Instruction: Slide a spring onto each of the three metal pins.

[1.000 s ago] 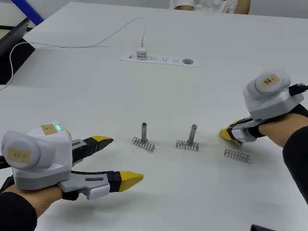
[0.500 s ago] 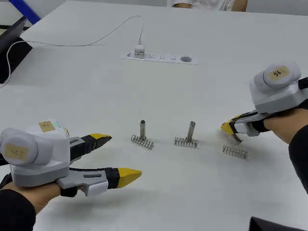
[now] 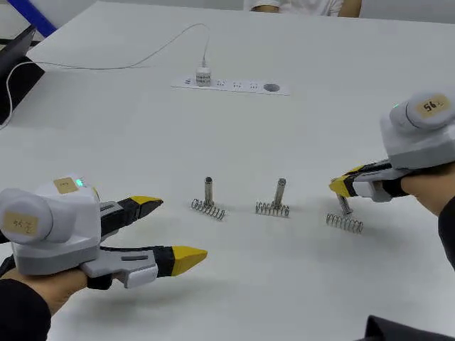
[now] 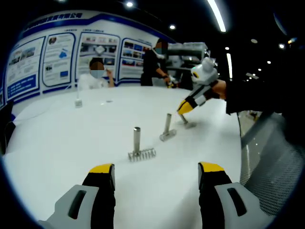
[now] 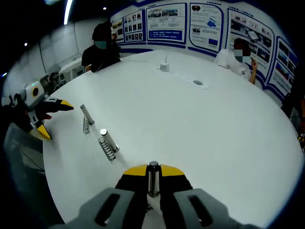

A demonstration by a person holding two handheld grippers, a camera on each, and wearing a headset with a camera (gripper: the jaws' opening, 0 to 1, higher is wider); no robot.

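Currently the left gripper point(image 3: 170, 231) is holding its jaws apart, well away from the work; the right gripper point(image 3: 337, 187) is clamping the rightmost pin point(image 3: 344, 206) upright. Its spring point(image 3: 344, 223) is lying flat just beside that pin's foot, long axis crosswise to the pin, nearer the right gripper.

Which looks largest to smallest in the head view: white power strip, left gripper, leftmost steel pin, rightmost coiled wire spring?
Largest: left gripper, though it is nearest the camera.
Next: white power strip.
The rightmost coiled wire spring and leftmost steel pin look about alike, so I won't rank them.
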